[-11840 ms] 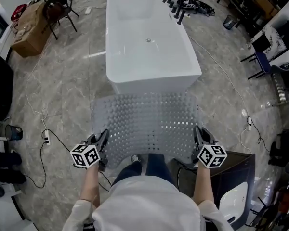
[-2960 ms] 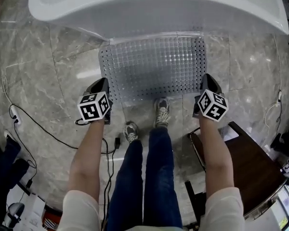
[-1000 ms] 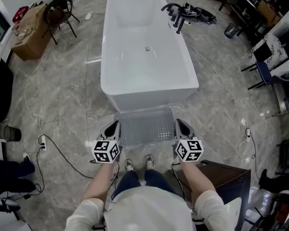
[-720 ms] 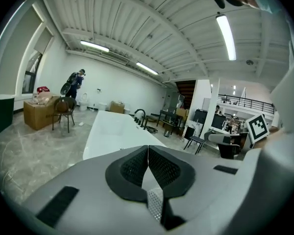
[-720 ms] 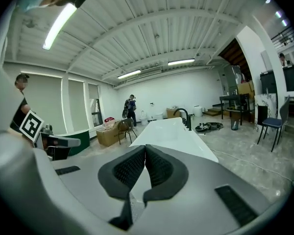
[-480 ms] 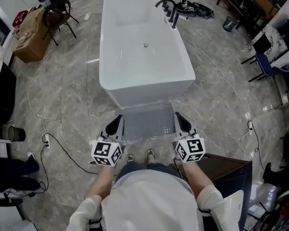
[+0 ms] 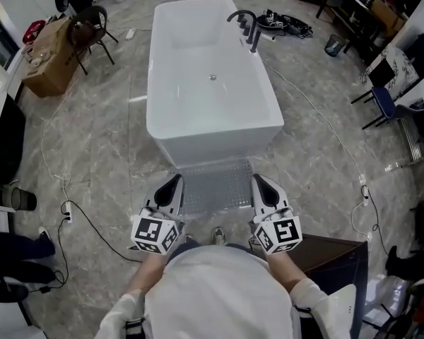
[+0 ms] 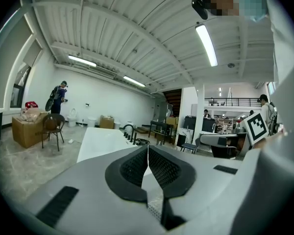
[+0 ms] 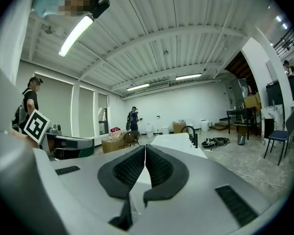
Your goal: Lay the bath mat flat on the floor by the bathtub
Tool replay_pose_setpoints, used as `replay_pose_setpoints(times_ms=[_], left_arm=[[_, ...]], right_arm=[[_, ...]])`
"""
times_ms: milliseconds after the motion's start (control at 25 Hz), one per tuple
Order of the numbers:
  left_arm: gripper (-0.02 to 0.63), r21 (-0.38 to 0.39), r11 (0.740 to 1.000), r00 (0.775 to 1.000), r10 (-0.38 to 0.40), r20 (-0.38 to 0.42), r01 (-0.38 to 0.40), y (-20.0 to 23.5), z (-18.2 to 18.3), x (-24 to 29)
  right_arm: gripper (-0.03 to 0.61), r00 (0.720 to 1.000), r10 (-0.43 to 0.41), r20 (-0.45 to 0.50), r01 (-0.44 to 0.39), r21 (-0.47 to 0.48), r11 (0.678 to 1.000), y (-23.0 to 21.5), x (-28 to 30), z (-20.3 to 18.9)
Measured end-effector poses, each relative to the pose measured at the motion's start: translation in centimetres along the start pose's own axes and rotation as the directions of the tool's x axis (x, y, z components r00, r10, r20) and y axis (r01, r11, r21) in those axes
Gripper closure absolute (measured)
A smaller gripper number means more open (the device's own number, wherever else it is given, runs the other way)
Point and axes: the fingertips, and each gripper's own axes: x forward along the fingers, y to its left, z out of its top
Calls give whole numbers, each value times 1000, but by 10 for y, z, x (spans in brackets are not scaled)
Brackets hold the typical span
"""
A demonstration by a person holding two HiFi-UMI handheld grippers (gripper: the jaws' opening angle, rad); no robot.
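Claws both shut tight, nothing between the pads: left claw (image 7: 173, 183) and right claw (image 7: 260, 183) have risen off the near corners of the bath mat (image 7: 218, 186). It lies flat on the floor (image 7: 92, 140) at lower centre, just beside the bathtub (image 7: 212, 69). The 2 releases look done, so the task is likely complete.

You're in big open hall: test lab or workshop, not home bathroom.
- Freestanding white bathtub (image 7: 212, 83) with black faucet (image 7: 246, 28) stands alone mid-room, walls well apart from it.
- Grey marble-look floor tiles (image 7: 92, 140) all round; loose cables (image 7: 92, 214) and power strip (image 7: 68, 207) on them.
- Cardboard box (image 7: 48, 56) and chair (image 7: 92, 20) to your left, desks (image 7: 367, 6) and blue chair (image 7: 381, 90) to your right.
- Overhead: corrugated metal ceiling (image 9: 176, 48), tube lights (image 8: 206, 44), mezzanine railing (image 8: 230, 101).
- Toilet (image 9: 149, 129) near far wall.
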Motion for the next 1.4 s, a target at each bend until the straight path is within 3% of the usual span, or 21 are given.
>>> replay_pose_setpoints(times_ms=[520, 800, 1400], left_arm=[[580, -21, 999, 997, -31, 70, 32, -7, 21, -17], [580, -3, 1000, 999, -20, 43, 20, -3, 21, -18], [580, 4, 1000, 1000, -2, 22, 1, -2, 14, -17]], right_arm=[[548, 999, 42, 29, -41, -51, 998, 9, -4, 22], [548, 996, 80, 31, -79, -44, 996, 15, -2, 25], [549, 998, 64, 0, -64, -49, 997, 12, 0, 16]])
